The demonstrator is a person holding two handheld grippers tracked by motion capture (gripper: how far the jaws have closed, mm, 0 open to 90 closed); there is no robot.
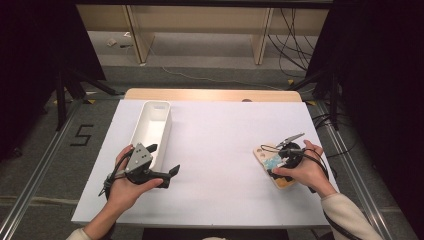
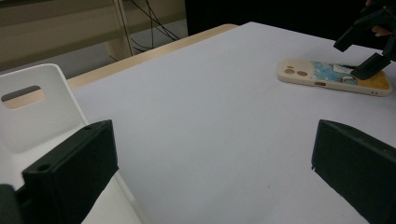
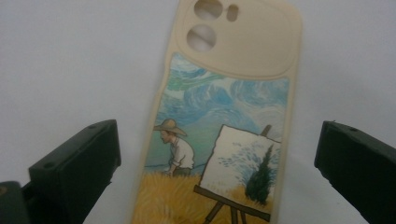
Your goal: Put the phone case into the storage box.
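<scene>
1. One phone case (image 3: 224,135) lies flat on the white table (image 1: 220,150), at its near right (cream rim, a painted man in a straw hat at an easel); no lettering can be read on it.
2. One white bin (image 1: 150,131) stands at the left, running from near to far.
3. The right gripper (image 3: 215,158) hangs over the case, jaws spread wide on either side, pressing nothing.
4. The left gripper (image 1: 162,175) rests beside the bin's near end, released, nothing in it.
5. On the floor at far left, one marking reads "5" (image 1: 81,135).
</scene>
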